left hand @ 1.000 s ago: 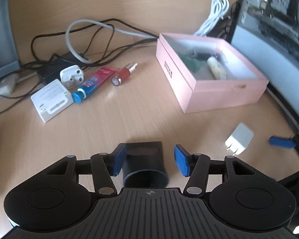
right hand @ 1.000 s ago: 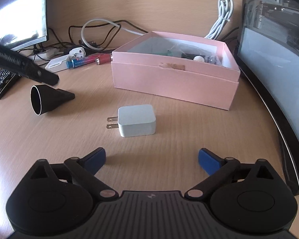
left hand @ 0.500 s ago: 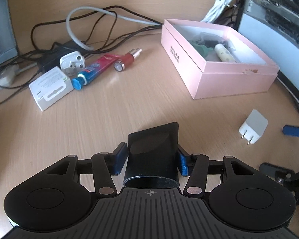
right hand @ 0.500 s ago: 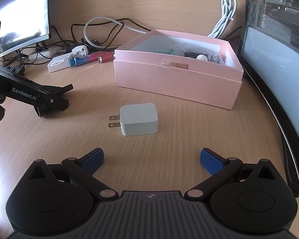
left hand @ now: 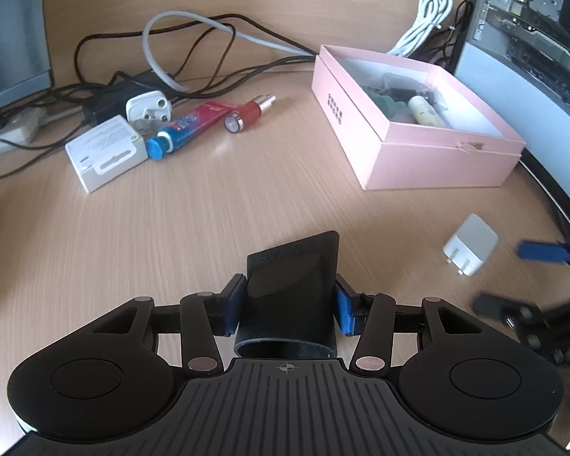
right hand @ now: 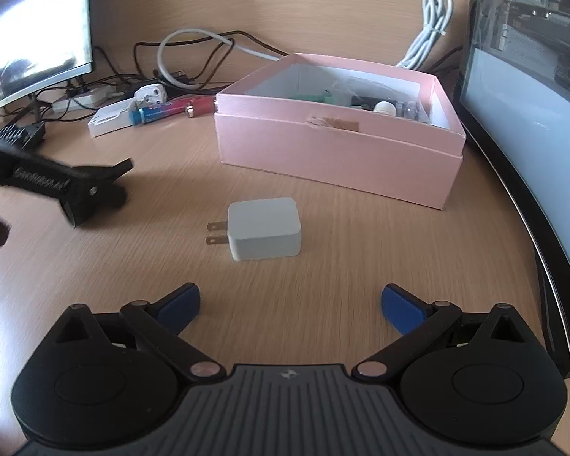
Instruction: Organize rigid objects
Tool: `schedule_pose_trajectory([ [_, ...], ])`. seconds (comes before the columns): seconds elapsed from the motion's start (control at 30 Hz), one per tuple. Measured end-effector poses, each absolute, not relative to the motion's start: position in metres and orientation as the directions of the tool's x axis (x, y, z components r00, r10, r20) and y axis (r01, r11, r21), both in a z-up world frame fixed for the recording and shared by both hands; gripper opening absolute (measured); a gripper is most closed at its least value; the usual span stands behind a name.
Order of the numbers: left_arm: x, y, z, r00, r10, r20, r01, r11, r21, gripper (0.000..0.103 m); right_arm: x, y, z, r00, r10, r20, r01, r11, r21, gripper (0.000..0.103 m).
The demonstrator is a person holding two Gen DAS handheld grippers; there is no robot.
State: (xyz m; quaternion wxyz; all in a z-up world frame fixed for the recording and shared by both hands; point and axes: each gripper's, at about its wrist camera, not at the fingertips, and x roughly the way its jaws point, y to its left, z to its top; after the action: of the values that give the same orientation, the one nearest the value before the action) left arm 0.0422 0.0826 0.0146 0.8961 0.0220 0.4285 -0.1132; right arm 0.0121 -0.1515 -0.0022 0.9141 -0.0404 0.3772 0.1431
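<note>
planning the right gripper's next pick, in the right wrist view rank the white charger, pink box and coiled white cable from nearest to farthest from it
1. white charger, just ahead of the open right gripper
2. pink box, behind the charger, to the right
3. coiled white cable, at the back wall beyond the box

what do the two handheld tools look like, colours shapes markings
Both match: the left tool and right tool have matte black bodies with a ribbed plate, a small crosshair-like mark at its front edge, two round black housings, black linkage arms with silver pivot pins, and blue pads on the fingers. Seen from the right wrist, the left tool's side carries blurred white lettering.
</note>
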Motion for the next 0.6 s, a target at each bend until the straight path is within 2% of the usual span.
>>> schedule_pose_trajectory([
  [0.27,0.005,0.083,0.025,0.585,-0.221,-0.78,0.247,0.965,-0.088,0.051,0.043,-0.136,0.004,0.675,0.256,-0.692,-0.348,0.938,0.008,0.092],
  [0.4,-0.007,0.086,0.028,0.582,-0.233,-0.779,0.248,0.963,-0.103,0.051,0.054,-0.127,0.003,0.646,0.286,-0.707,-0.39,0.921,0.015,0.077],
  [0.47,-0.011,0.086,0.029,0.579,-0.239,-0.78,0.248,0.963,-0.111,0.051,0.055,-0.125,0.004,0.643,0.293,-0.707,-0.395,0.918,0.021,0.073],
  [0.53,-0.014,0.086,0.029,0.573,-0.246,-0.781,0.254,0.96,-0.116,0.051,0.055,-0.124,0.005,0.642,0.299,-0.705,-0.402,0.916,0.022,0.059],
  [0.6,-0.015,0.084,0.029,0.568,-0.254,-0.783,0.265,0.957,-0.118,0.051,0.054,-0.123,0.007,0.637,0.3,-0.71,-0.405,0.914,0.022,0.06],
])
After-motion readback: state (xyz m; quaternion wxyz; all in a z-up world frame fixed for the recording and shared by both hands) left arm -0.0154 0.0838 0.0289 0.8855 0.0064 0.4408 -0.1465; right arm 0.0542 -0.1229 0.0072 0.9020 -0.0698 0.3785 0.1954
